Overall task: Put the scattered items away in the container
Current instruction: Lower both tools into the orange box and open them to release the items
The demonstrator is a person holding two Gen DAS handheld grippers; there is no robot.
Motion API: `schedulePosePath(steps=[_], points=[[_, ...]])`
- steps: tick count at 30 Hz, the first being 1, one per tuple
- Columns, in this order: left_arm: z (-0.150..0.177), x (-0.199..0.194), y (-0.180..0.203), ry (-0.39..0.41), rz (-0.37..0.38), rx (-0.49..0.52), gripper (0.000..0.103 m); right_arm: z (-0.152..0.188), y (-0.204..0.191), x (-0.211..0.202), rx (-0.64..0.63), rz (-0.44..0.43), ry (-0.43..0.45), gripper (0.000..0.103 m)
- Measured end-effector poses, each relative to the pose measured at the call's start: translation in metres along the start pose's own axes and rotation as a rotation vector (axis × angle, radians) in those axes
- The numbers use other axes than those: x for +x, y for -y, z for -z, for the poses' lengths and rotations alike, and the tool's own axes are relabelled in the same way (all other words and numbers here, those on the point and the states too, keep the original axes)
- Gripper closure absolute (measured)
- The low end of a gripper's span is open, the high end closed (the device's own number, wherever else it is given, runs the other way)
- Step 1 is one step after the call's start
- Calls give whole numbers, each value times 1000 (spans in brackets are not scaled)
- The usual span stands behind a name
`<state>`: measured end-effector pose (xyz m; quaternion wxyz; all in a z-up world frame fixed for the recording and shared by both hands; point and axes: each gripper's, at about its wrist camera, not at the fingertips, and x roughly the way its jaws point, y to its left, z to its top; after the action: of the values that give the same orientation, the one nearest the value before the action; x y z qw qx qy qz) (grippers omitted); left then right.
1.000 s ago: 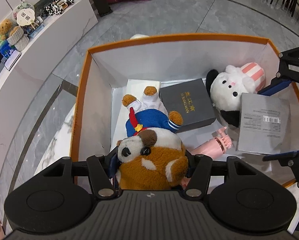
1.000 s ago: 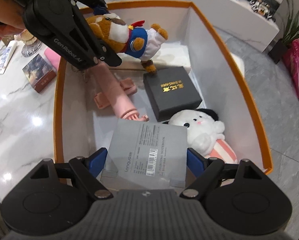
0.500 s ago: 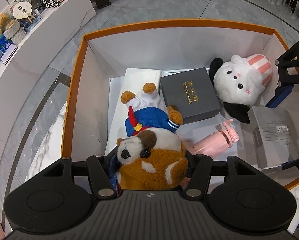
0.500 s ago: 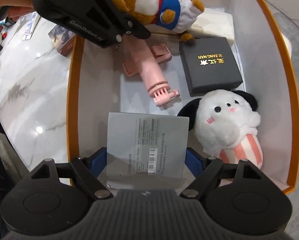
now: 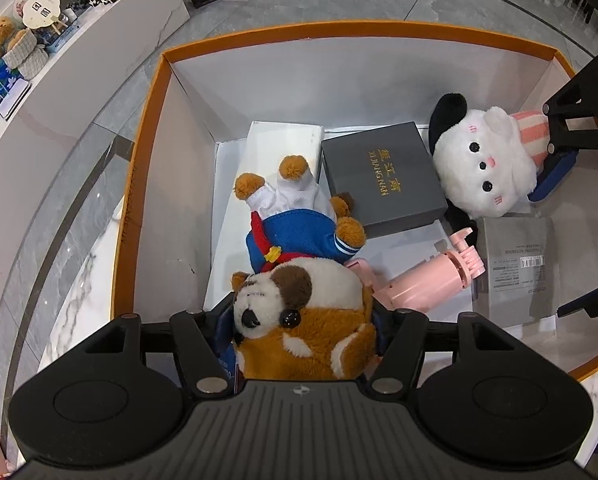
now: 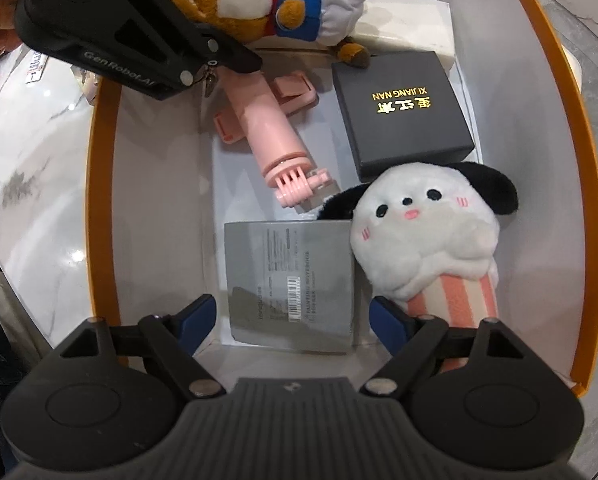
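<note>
A brown dog plush (image 5: pixel 299 292) in a blue sailor top hangs head-first in my left gripper (image 5: pixel 303 320). The pads still press its head while the jaws are opening. Its feet reach the white flat box (image 5: pixel 283 140) inside the orange-rimmed container (image 5: pixel 339 28). A grey notebook (image 6: pixel 291 284) lies flat on the container floor between the fingers of my right gripper (image 6: pixel 291 316). A gap shows on each side of the notebook, and these jaws are opening too.
Inside the container also lie a dark grey gift box (image 6: pixel 403 108), a pink stick-like gadget (image 6: pixel 271 128) and a white plush with black ears (image 6: pixel 419 232). A marble table (image 6: pixel 31 160) surrounds the container. A white counter (image 5: pixel 79 60) stands beyond it.
My right gripper tipped downward and sank into the container, set the notebook on the floor and let it go. The left gripper stayed put with the dog plush.
</note>
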<state>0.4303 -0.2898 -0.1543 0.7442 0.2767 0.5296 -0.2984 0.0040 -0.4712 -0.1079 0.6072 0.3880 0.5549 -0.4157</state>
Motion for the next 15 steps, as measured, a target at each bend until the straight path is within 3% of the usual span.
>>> schedulePosePath(steps=[15], points=[[-1,-29,-4,62,-36,-3,25,27,-23,-16,-20,1,21,18]])
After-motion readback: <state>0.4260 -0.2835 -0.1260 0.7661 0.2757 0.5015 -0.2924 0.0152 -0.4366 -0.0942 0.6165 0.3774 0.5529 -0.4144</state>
